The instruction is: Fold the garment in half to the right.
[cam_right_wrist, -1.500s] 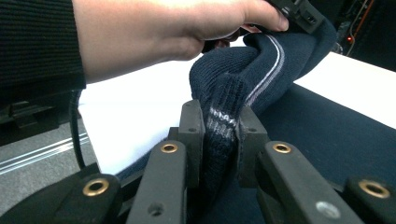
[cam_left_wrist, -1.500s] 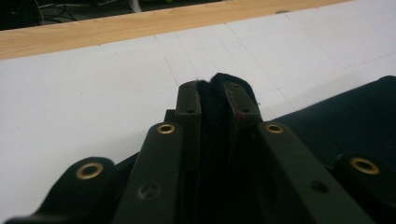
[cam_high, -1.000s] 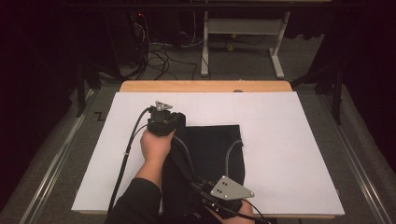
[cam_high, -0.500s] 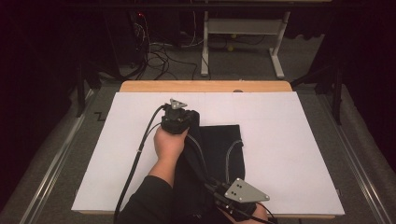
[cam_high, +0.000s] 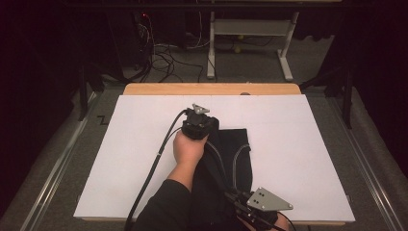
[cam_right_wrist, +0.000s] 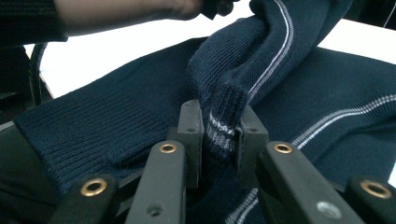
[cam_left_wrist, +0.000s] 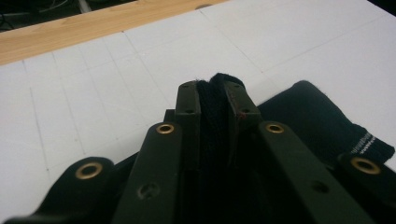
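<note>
Both grippers shifted rightward across the table since the earlier frames: left gripper (cam_high: 201, 126), jaws clamped on a fold of dark knit, now at the far edge of the garment; right gripper (cam_high: 243, 204), jaws pinched on a ribbed, white-striped hem, now at the near edge. Navy sweater (cam_high: 233, 159): soft ribbed knit with thin pale stripes, lying partly folded on the white table (cam_high: 298, 144), one layer held up between the grips; judged a fold in progress. Table edged in pale wood at the far side.
</note>
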Demonstrator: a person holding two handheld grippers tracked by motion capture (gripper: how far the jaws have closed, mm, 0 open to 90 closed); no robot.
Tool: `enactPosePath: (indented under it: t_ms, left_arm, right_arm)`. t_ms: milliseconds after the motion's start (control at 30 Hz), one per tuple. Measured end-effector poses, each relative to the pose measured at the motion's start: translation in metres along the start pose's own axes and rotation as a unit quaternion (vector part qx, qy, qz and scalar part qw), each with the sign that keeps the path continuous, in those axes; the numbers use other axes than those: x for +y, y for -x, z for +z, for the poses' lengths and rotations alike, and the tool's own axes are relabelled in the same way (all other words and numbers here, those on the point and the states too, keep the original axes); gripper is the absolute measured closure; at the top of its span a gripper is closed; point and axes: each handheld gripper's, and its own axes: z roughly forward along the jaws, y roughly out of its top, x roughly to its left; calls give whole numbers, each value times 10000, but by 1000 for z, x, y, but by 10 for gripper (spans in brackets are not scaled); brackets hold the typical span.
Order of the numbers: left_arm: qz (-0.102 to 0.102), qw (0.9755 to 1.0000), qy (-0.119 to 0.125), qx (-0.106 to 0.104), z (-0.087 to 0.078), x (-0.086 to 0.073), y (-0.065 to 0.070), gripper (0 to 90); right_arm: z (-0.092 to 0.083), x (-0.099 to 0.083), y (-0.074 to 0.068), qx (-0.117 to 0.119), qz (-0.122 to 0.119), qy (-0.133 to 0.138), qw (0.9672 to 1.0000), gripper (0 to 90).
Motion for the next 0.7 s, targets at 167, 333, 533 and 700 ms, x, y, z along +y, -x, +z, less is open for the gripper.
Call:
enactPosePath:
  t_ms: [167,333,533,700]
  left_arm:
    - [48,9999,-29,-135,4,1,4,739]
    - [2,9998,-60,-206,10,-2,8,731]
    - [21,9994,1,-355,17,-3,18,707]
    - [-115,9987,192,-450,18,-2,24,576]
  right_arm:
    - [-5,0,-1,42,49,11,10000,769]
    - [-6,-4,0,45,85,-65,9999,765]
    - [-13,-12,3,21,99,-193,9998,730]
    - [-23,-15,10,-29,214,-153,9997,609]
